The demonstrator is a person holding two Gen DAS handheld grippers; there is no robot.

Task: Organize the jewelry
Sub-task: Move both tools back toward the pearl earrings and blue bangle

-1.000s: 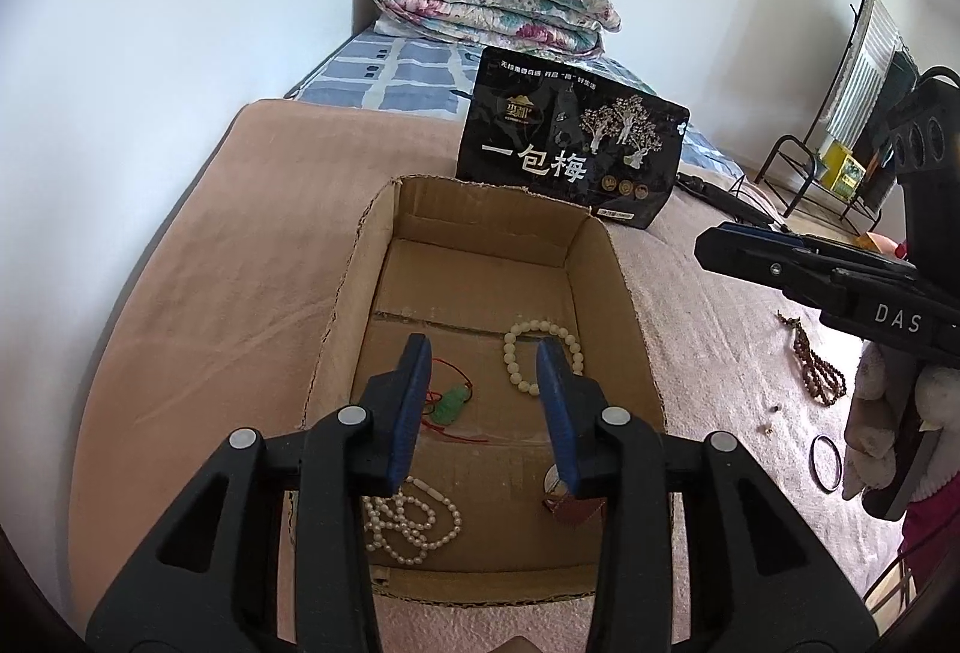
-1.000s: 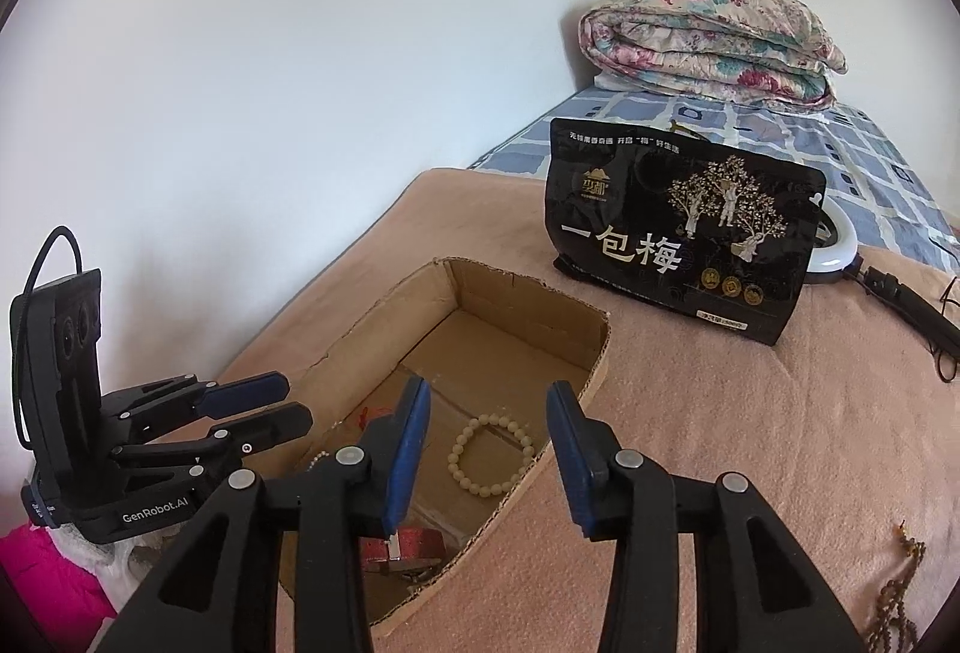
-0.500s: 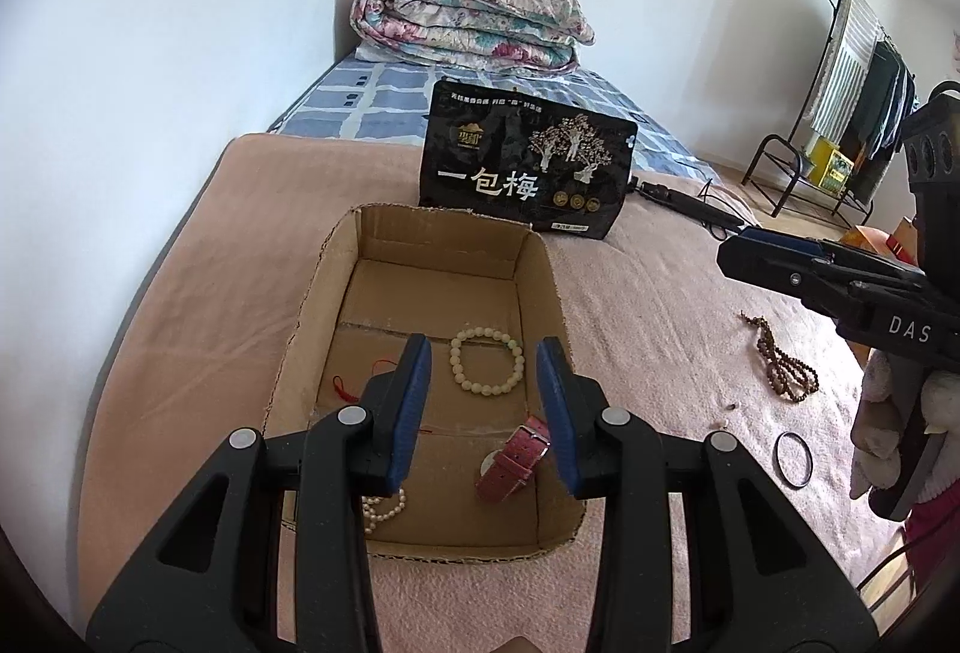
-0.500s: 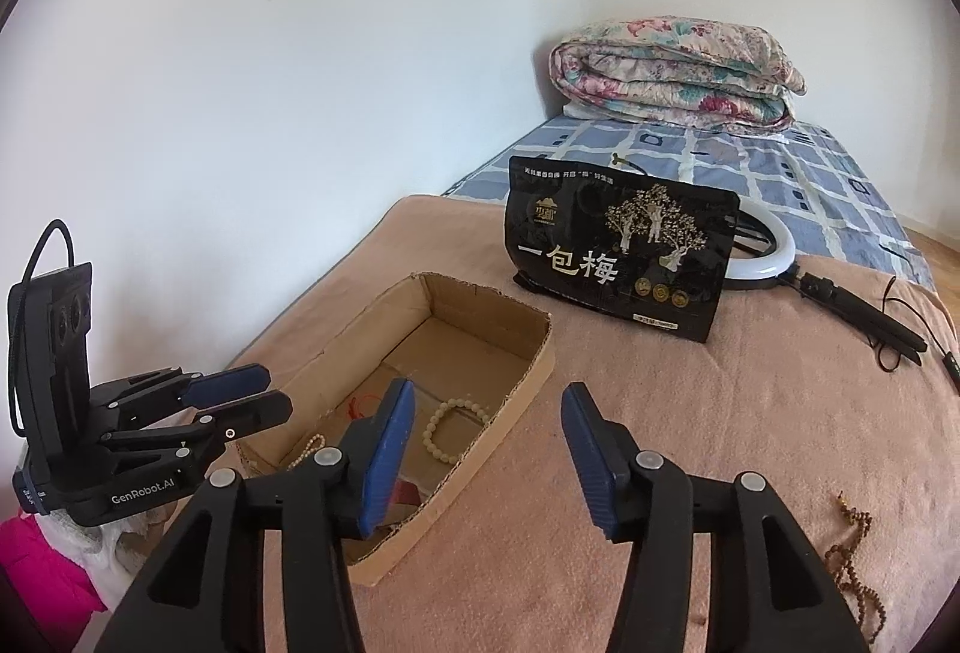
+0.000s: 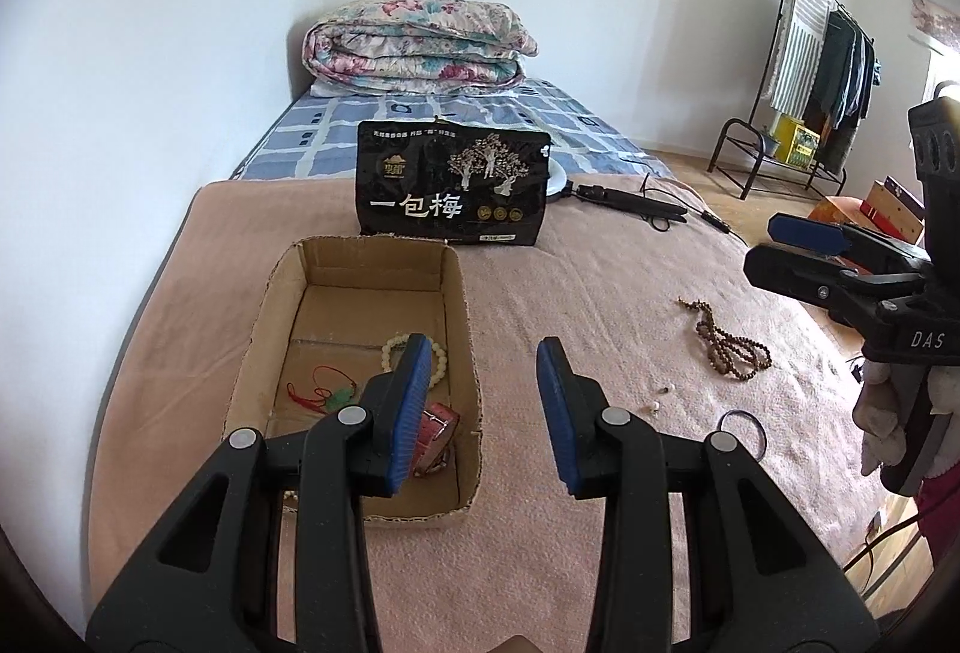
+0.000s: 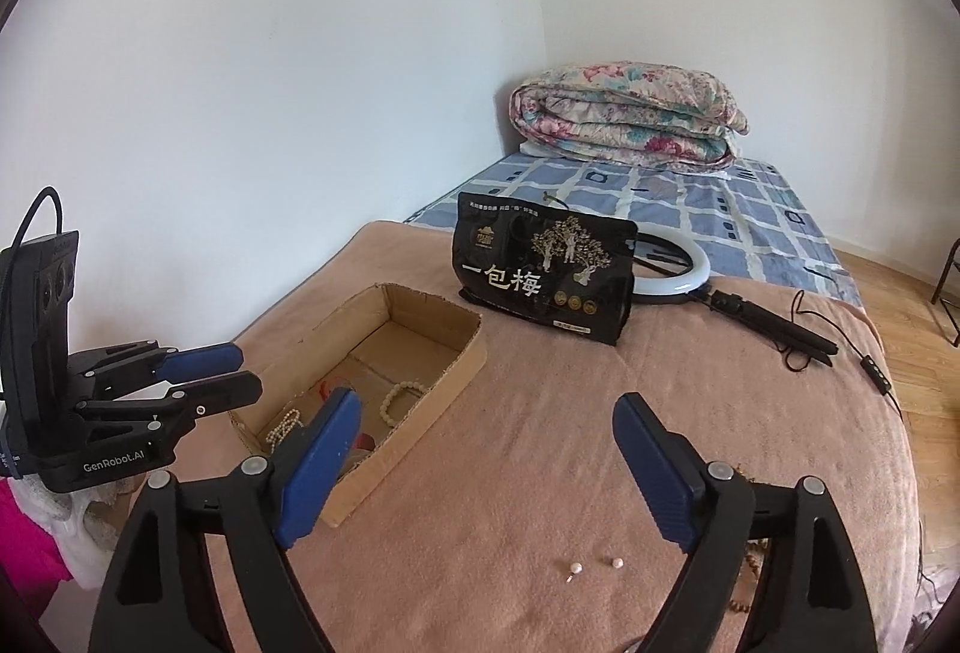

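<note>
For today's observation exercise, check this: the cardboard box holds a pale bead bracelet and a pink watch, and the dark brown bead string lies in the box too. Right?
Not quite. The dark brown bead string lies outside the cardboard box, on the blanket, as the left wrist view shows. The pale bead bracelet and pink watch are in the box.

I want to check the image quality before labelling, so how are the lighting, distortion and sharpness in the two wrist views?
Left wrist view: soft, even daylight, strong fisheye bending of the walls, dark vignette corners; the brown cardboard box and dark brown bead strand are sharp. Right wrist view: same bending and dark corners; the two small pearl earrings are crisp; the white ring light glows without glare.
</note>
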